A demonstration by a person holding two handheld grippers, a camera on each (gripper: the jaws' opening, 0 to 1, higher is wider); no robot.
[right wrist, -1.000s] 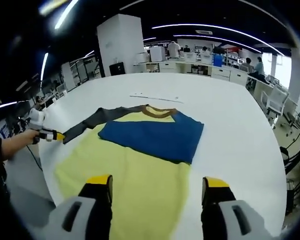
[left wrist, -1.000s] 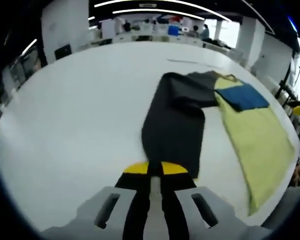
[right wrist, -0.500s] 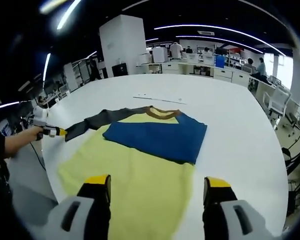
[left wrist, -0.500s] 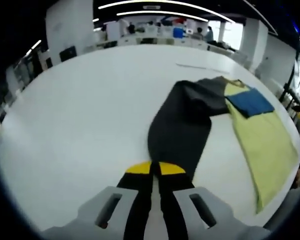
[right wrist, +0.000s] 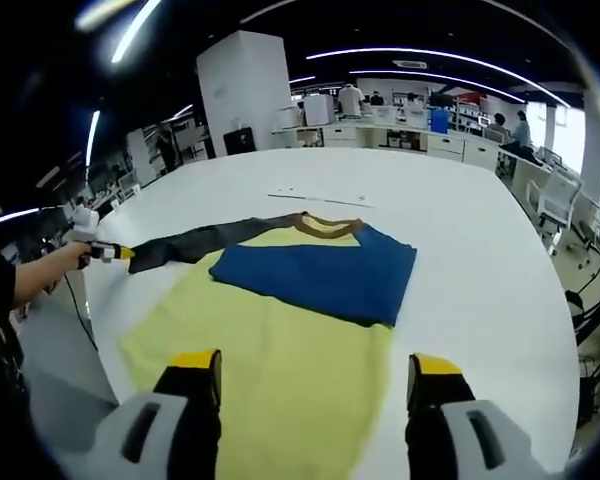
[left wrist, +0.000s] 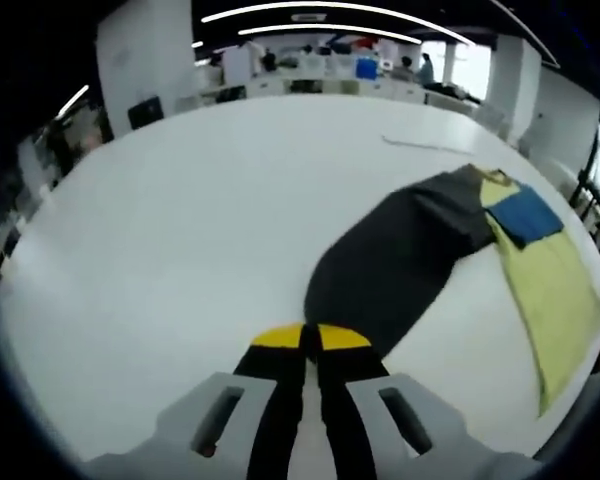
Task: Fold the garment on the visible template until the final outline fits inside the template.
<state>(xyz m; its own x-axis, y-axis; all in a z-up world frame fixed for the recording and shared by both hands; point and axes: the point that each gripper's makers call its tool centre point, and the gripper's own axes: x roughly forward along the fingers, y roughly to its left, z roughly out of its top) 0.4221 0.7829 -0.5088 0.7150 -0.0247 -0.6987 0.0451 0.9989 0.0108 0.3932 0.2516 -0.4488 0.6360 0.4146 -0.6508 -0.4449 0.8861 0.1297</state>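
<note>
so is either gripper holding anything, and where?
Left gripper is shut on the cuff end of the dark sleeve, stretched out from the shirt. Right gripper is open, holding nothing.

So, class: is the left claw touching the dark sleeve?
Touching. In the left gripper view, the left claw is shut on the dark sleeve, pulled out across the table.
</note>
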